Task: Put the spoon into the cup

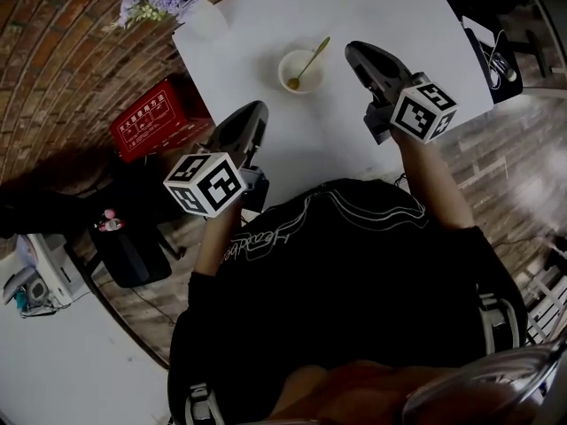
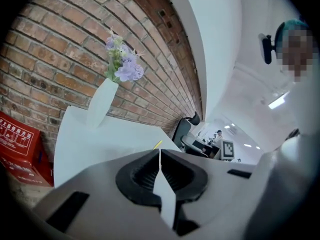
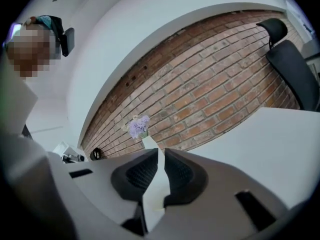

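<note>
Gold slim metal spoon (image 1: 312, 58) found already in round white cup (image 1: 310, 81); judged placing done. Found left gripper (image 2: 159, 153) pinched together, right gripper (image 3: 161, 153) narrowly parted, both empty; needed only backing away

The head view looks steeply down from above the person onto the white table (image 1: 381, 16), the left gripper (image 1: 259, 110) and the right gripper (image 1: 354, 51). Each gripper view sits close behind its own jaws, facing the brick wall (image 2: 45, 59). All three views share the flower vase (image 3: 142, 134) at the table's far corner.
</note>
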`<act>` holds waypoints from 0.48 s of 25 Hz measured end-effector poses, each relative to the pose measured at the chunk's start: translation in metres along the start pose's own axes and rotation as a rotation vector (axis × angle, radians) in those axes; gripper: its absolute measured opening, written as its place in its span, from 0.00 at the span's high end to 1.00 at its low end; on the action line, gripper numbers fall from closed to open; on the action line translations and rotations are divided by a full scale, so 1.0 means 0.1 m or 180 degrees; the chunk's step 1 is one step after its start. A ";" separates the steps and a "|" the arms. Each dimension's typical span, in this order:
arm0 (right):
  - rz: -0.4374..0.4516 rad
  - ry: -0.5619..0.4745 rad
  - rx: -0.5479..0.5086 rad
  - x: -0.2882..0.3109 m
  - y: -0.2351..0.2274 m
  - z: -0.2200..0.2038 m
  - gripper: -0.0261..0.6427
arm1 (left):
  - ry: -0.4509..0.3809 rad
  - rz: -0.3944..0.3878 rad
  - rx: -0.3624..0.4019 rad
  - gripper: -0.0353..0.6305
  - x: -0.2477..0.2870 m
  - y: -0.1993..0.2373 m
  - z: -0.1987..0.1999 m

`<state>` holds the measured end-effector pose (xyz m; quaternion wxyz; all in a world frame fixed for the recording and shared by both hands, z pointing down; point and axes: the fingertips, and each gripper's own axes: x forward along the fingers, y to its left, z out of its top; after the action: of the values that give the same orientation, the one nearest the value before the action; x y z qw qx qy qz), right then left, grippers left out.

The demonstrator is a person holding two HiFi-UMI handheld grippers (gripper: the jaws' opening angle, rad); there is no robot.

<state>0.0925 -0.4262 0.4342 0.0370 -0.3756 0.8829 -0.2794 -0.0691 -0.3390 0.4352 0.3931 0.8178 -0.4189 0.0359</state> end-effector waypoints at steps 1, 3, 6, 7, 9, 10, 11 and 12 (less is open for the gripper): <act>0.0029 -0.0025 -0.0020 -0.06 0.09 0.02 0.93 | -0.0019 -0.0030 0.0048 0.93 -0.04 -0.05 0.02; 0.0171 -0.0080 -0.0062 -0.16 0.33 0.05 0.94 | -0.0061 -0.0101 0.0138 0.93 -0.11 -0.15 0.07; 0.0464 -0.0143 -0.0140 -0.31 0.73 0.09 0.95 | -0.0143 -0.0217 0.0259 0.93 -0.22 -0.32 0.15; 0.0549 -0.0136 -0.0155 -0.36 0.86 0.09 0.96 | -0.0165 -0.0258 0.0292 0.93 -0.25 -0.39 0.17; 0.0695 -0.0097 -0.0163 -0.43 1.09 0.07 0.96 | -0.0202 -0.0342 0.0350 0.93 -0.34 -0.51 0.19; 0.0749 -0.0078 -0.0162 -0.46 1.19 0.06 0.97 | -0.0220 -0.0378 0.0385 0.93 -0.38 -0.57 0.20; 0.0791 -0.0064 -0.0159 -0.50 1.27 0.05 0.97 | -0.0239 -0.0410 0.0422 0.93 -0.42 -0.63 0.20; 0.0822 -0.0050 -0.0157 -0.53 1.34 0.04 0.97 | -0.0263 -0.0437 0.0459 0.93 -0.45 -0.69 0.21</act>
<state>0.0457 -0.3164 0.3527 0.0703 -0.2618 0.9302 -0.2476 -0.0550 -0.3005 0.3610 0.3171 0.8715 -0.3741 0.0052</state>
